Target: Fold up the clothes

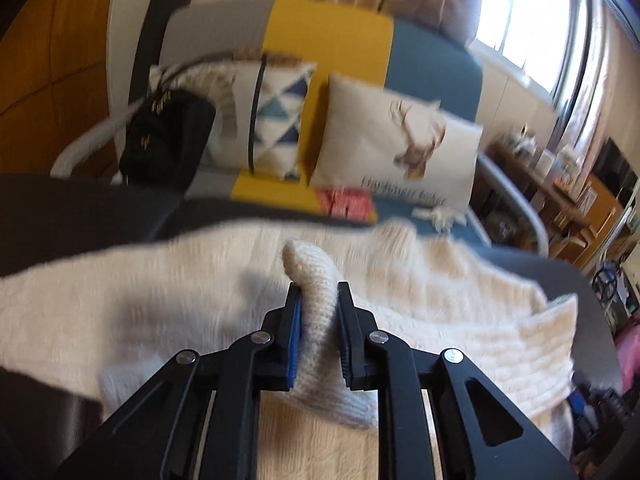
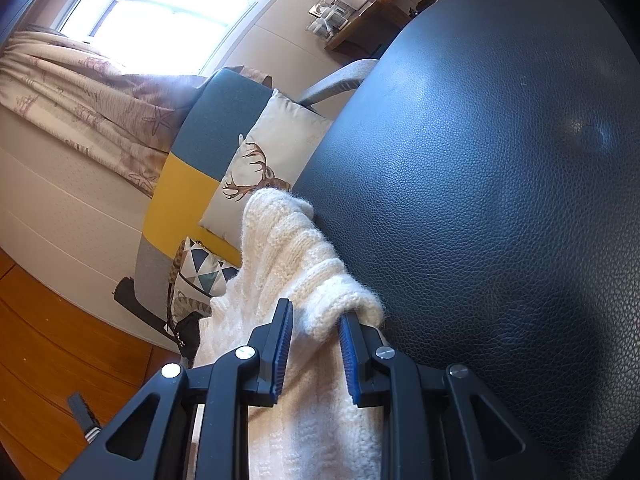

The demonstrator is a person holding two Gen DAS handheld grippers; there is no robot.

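Observation:
A cream knitted sweater point(image 1: 168, 292) lies spread over a dark leather surface point(image 2: 500, 200). My left gripper point(image 1: 319, 312) is shut on a raised fold of the sweater's ribbed edge, which bulges up between the blue pads. In the right wrist view, my right gripper point(image 2: 316, 328) is shut on another bunched edge of the sweater point(image 2: 280, 248), lifted a little above the leather. The knit hangs down from the jaws toward the floor side. The rest of the sweater under both grippers is hidden by the black finger arms.
A sofa point(image 1: 328, 28) in yellow, blue and grey stands behind. On it are a deer cushion point(image 1: 400, 144), a triangle-pattern cushion point(image 1: 276, 116) and a black bag point(image 1: 164, 140). A wooden shelf point(image 1: 560, 184) with clutter is at the right. Wooden floor point(image 2: 60, 344) lies to the left.

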